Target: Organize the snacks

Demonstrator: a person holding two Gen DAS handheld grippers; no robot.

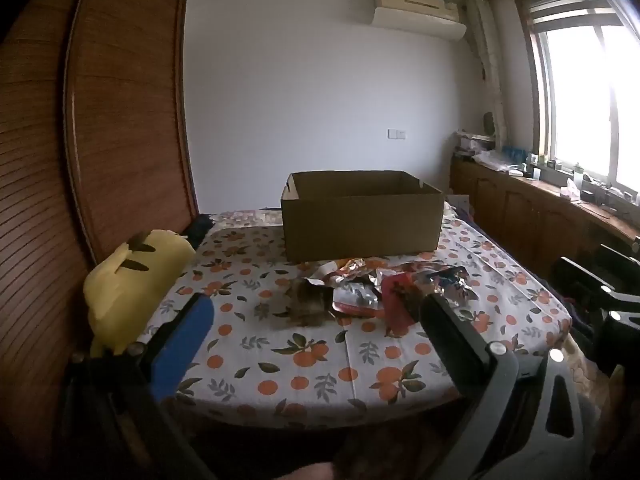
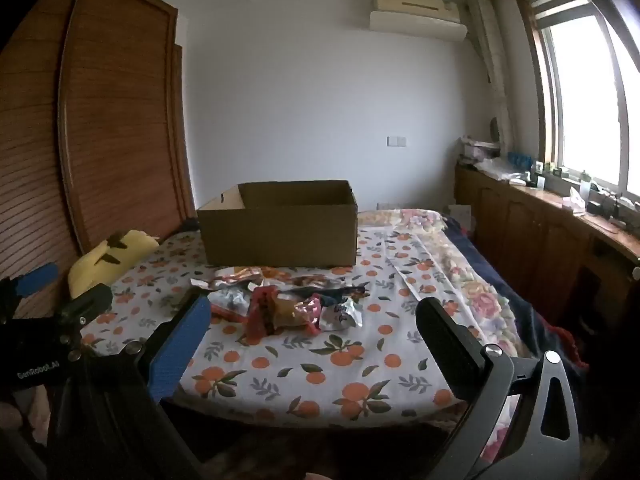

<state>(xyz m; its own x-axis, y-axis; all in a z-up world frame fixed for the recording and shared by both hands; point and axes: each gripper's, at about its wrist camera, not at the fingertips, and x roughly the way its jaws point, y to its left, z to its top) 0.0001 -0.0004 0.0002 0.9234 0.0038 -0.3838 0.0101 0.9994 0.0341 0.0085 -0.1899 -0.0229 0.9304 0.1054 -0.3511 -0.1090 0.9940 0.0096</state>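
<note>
1. Two grippers hover over the near edge of a bed [image 1: 304, 364], both tilted slightly downward and pointing across it.
2. The left gripper [image 1: 316, 320] has its jaws spread wide with nothing between them; one finger is blue, the other black.
3. The right gripper [image 2: 312, 322] is likewise wide open and holds nothing.
4. A pile of snack packets [image 1: 384, 292] lies in the middle of the bed, on a white sheet printed with oranges and leaves. The wrappers are crumpled foil, red and brown; labels are too blurred to read.
5. An open cardboard box [image 1: 362, 226] stands on the bed just behind the pile, nearly touching it. Its inside is hidden from view.
6. A yellow plush toy [image 1: 132, 284] lies at the left edge of the bed, against a wooden wardrobe [image 1: 120, 120].
7. At right, a window [image 1: 580, 108] lights a long wooden cabinet [image 1: 528, 208] cluttered with small items.
</note>
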